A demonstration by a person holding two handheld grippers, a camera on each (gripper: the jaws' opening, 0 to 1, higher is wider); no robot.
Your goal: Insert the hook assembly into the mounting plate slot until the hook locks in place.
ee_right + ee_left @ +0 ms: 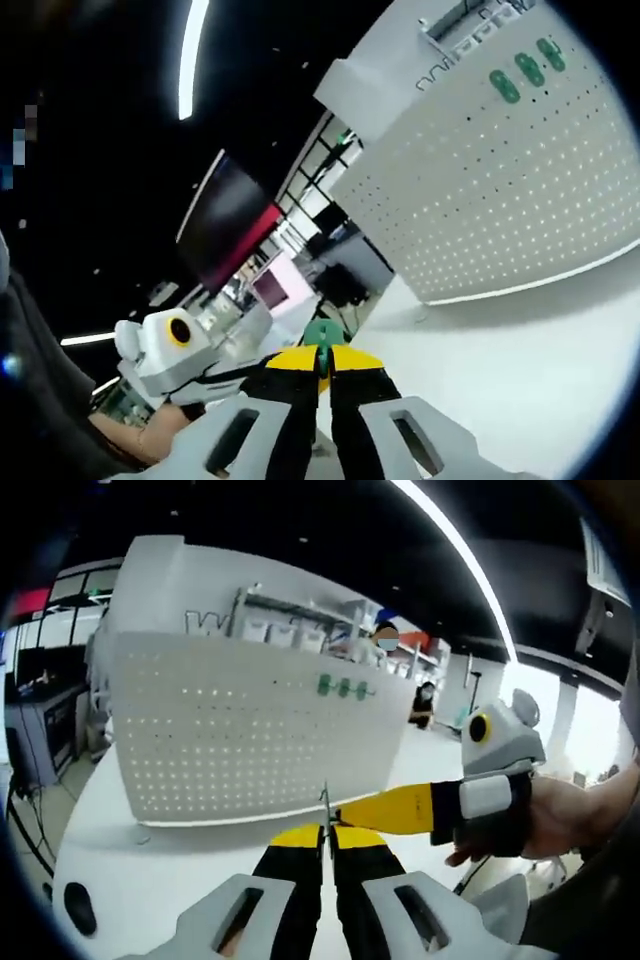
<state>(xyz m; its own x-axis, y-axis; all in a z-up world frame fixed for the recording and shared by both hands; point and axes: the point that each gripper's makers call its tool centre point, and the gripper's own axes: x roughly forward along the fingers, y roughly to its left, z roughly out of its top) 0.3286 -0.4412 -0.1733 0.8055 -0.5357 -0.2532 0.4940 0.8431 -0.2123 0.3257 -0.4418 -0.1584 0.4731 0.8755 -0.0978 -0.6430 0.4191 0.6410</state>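
White pegboard (240,730) stands on the counter (150,870); left gripper (325,842) fingers pinch a thin metal hook (325,815), right gripper (322,368) fingers clamp a green piece (322,335).

Bare tabletop (200,870) lies open before the upright pegboard (240,730).
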